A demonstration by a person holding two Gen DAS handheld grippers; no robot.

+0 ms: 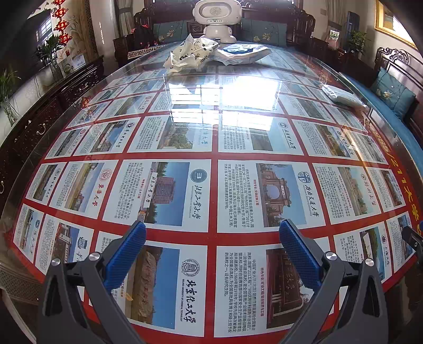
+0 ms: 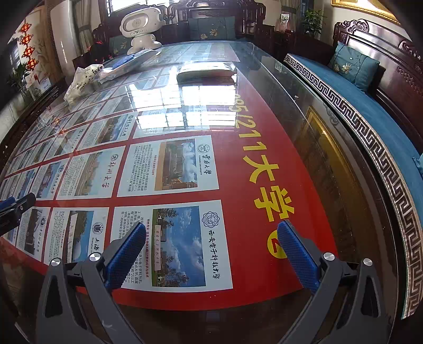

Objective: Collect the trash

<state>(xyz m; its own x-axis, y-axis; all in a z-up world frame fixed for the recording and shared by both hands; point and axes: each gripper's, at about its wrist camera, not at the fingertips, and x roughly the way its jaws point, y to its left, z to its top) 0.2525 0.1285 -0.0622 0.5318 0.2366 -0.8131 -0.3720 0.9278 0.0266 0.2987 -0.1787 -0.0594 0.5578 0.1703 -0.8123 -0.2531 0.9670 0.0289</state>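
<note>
Your left tongs (image 1: 212, 234) are spread wide, nothing between the blue pads (image 1: 127, 258). Your right tongs (image 2: 211, 235) likewise, spread and holding nothing. Both hover over the near end of the counter (image 1: 267, 219).

Counter surface: glass sheet over a red poster (image 2: 253, 211) with a grid of white university cards and yellow lettering along its right side. Strong window glare mid-counter.

Trash sits at the far end, well apart from both tongs:
- crumpled white plastic bag (image 1: 189, 54), far left of centre
- flat clear wrapper with blue print (image 1: 242, 53), touching the bag on its right
- flat white packet (image 1: 343, 96) alone near the right edge; in the right wrist view it lies straight ahead (image 2: 207, 70)

A white toy robot (image 1: 216, 19) stands at the far edge behind the bag and wrapper.

Room: dark carved wooden bench (image 2: 380, 87) with a blue seat pad and teal embroidered cushion (image 2: 354, 66) along the counter's right side, a dark cabinet (image 1: 39, 124) on the left with potted plants (image 1: 50, 55), red knot ornaments (image 1: 62, 22) hanging on the left wall, a gold-framed picture (image 1: 391, 21) upper right.
</note>
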